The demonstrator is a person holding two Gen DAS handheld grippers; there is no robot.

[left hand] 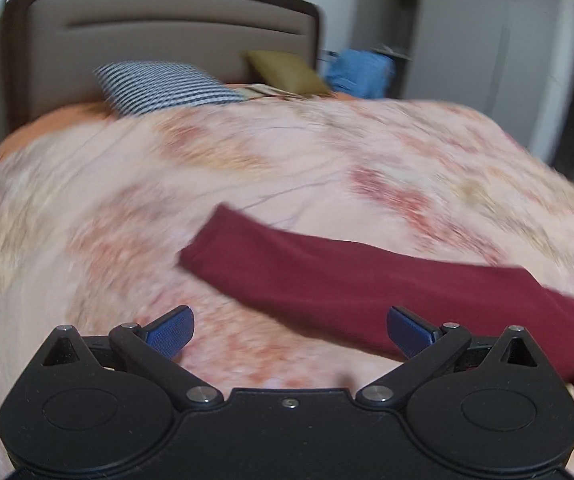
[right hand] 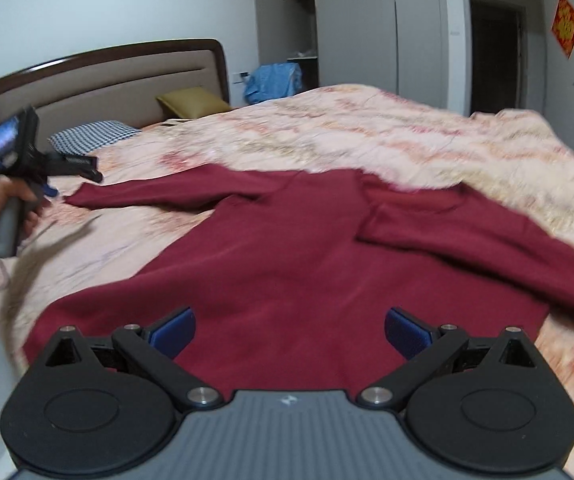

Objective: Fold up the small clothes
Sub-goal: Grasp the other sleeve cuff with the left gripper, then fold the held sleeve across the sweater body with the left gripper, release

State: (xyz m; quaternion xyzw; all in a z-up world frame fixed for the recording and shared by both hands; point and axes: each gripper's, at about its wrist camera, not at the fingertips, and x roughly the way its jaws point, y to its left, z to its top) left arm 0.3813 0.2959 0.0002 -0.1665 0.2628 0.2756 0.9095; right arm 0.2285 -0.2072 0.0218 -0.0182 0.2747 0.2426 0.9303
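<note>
hovering over the shirt (right hand: 287, 248), both grippers empty
left gripper (left hand: 290, 334) and right gripper (right hand: 290, 334) gape wide, touching nothing.

One dark red long-sleeved top (right hand: 287, 256) lies on one bed (right hand: 447, 148). Two pillows: one checked pillow (right hand: 91, 134), one olive pillow (right hand: 193, 102). One blue bundle (right hand: 273, 80). Two tools: left tool (left hand: 290, 330), right tool (right hand: 290, 330).

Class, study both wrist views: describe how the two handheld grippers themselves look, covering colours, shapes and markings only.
The left gripper has a black body with two round discs, black linkage arms with silver pins, and blue textured fingertips. The right gripper matches, but its centre panel is grey, ribbed, with a small white logo.
</note>
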